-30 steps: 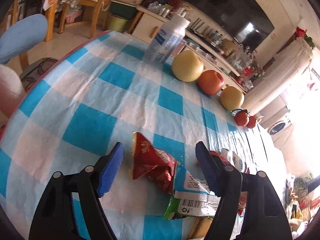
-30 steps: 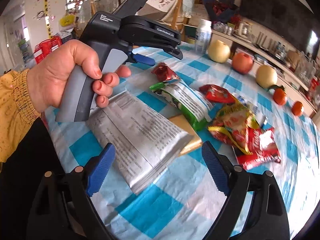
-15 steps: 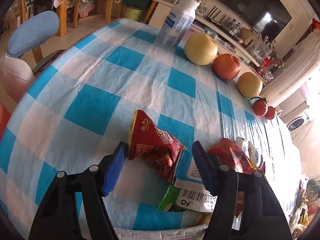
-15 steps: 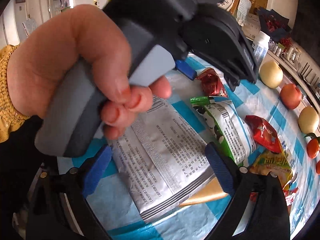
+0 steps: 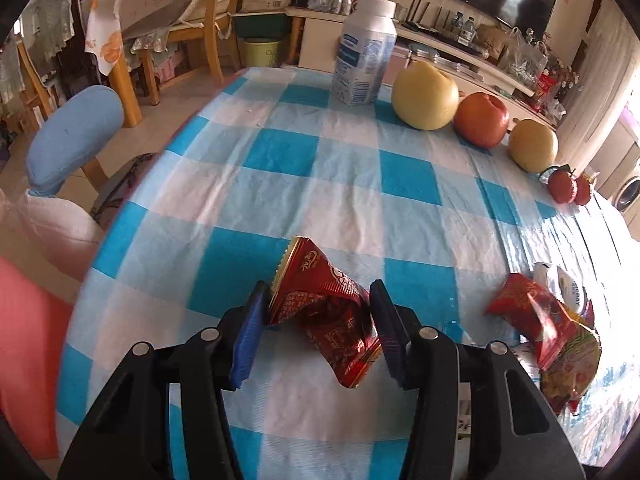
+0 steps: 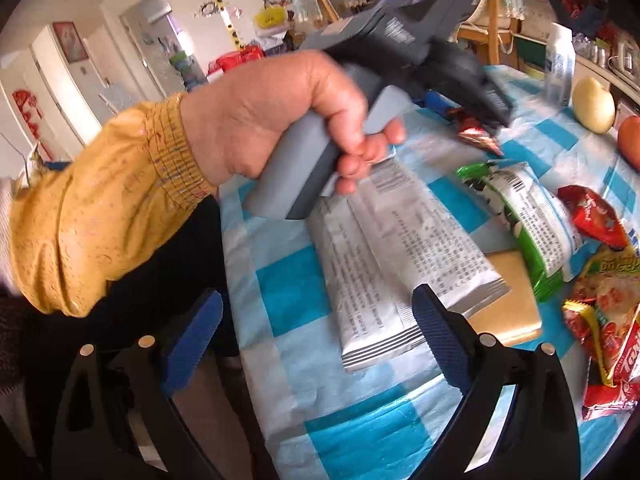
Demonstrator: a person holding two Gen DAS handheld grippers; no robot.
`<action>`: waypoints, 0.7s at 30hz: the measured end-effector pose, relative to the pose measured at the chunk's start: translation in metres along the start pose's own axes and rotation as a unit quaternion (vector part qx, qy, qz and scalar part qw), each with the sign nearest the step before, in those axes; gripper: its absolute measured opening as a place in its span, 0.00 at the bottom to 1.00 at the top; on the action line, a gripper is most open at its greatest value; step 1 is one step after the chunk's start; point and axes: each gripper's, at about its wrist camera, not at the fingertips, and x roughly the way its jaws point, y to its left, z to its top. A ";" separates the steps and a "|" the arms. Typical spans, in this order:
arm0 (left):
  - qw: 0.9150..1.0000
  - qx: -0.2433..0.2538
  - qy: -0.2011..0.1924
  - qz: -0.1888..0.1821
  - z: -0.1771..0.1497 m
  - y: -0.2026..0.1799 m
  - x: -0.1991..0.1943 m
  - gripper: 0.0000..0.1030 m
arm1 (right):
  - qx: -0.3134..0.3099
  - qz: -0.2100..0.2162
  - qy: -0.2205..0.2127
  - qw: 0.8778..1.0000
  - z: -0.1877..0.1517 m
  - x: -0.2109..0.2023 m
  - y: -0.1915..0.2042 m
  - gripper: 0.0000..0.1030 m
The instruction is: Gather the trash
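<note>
Red wrapper [image 5: 324, 312] between closing left tongs [image 5: 318, 320]

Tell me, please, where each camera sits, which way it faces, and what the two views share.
Left wrist: on the left gripper, looking down across the checked table; its jaws are closing around a red wrapper.
Right wrist: on the right gripper, jaws wide, facing a silver packet; the left hand shows.
Shared: red wrapper, white bottle.

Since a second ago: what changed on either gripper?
The left gripper is closing on the red wrapper; its fingers now press its sides, and the wrapper looks lifted off the green packet. The right gripper stayed open over the silver packet. Fruit and bottle unchanged.
</note>
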 end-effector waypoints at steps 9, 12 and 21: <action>0.999 -0.036 -0.001 0.006 -0.004 0.020 -0.008 0.79 | -0.031 -0.125 0.005 0.992 0.012 0.015 -0.021 0.93; 0.999 -0.040 0.004 -0.002 -0.005 0.021 -0.005 0.84 | -0.034 -0.135 0.019 0.990 0.014 0.027 -0.024 0.93; 1.000 -0.021 0.001 0.000 -0.010 0.012 -0.001 0.63 | -0.052 -0.131 0.026 0.990 0.018 0.047 -0.024 0.96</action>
